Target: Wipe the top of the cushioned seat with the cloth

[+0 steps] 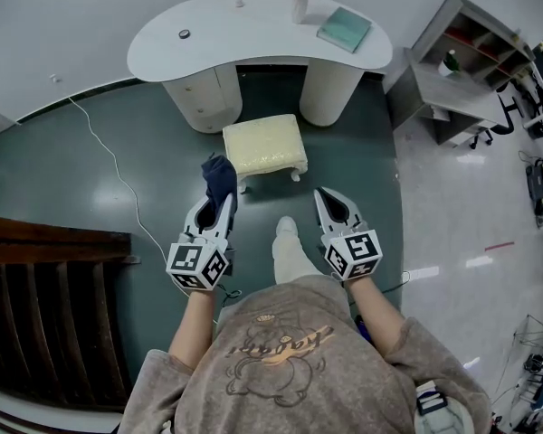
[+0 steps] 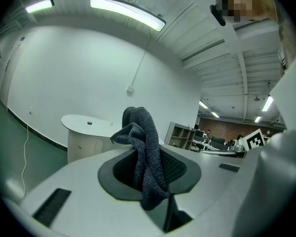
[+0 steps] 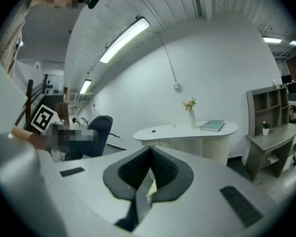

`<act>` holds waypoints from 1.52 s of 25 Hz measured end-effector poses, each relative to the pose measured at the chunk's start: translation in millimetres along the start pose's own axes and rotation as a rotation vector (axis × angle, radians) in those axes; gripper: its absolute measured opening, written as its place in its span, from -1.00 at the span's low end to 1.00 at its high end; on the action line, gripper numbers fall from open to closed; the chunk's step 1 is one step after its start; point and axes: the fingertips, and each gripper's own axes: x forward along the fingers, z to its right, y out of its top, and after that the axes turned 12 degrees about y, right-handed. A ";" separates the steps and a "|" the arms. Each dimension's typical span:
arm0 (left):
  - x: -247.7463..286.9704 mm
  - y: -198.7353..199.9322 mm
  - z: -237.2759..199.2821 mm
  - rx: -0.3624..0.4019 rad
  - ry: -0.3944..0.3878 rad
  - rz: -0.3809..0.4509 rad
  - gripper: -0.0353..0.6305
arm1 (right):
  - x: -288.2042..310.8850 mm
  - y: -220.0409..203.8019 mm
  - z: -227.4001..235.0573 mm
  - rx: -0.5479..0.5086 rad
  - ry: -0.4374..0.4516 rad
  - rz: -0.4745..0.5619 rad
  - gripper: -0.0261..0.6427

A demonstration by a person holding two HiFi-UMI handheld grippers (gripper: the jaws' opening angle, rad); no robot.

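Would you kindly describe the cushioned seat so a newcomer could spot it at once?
Find the white kidney-shaped desk. On the green floor before its knee gap stands the cushioned seat. It alone is low and cream-padded, on short white curved legs.

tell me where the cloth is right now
The cloth is pinched in the left gripper, left of centre in the head view. It sits by the front left corner of the seat, which stands before the desk.

The head view looks down from high above. Both gripper views sit low, facing the far white curved desk (image 1: 253,34) all share.
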 end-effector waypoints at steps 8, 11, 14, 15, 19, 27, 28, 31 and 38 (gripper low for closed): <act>89.1 22.7 2.3 -0.010 0.019 -0.008 -0.59 | 53.6 29.6 77.6 -0.007 0.039 -0.016 -0.91; 116.0 24.1 1.9 -0.007 0.030 -0.017 -0.59 | 71.0 35.8 101.1 -0.010 0.055 -0.023 -0.91; 136.4 25.8 0.5 -0.013 0.045 -0.019 -0.59 | 84.7 39.3 120.3 -0.009 0.073 -0.034 -0.91; 142.2 26.7 -0.4 -0.016 0.051 -0.019 -0.59 | 89.0 39.7 126.5 -0.006 0.077 -0.038 -0.91; 162.2 30.2 -8.8 -0.020 0.079 -0.027 -0.59 | 108.7 40.2 144.4 0.005 0.090 -0.052 -0.91; 199.9 32.7 -35.8 -0.016 0.090 -0.058 -0.59 | 151.6 37.2 161.0 0.022 0.098 -0.068 -0.91; 205.4 32.2 -39.4 -0.015 0.086 -0.062 -0.59 | 156.6 35.8 164.2 0.025 0.093 -0.071 -0.91; 221.9 28.4 -52.3 -0.006 0.075 -0.076 -0.59 | 172.5 29.6 173.6 0.037 0.068 -0.078 -0.91; 257.1 13.3 -74.3 0.006 0.034 -0.115 -0.59 | 202.0 19.0 190.5 0.049 0.023 -0.078 -0.91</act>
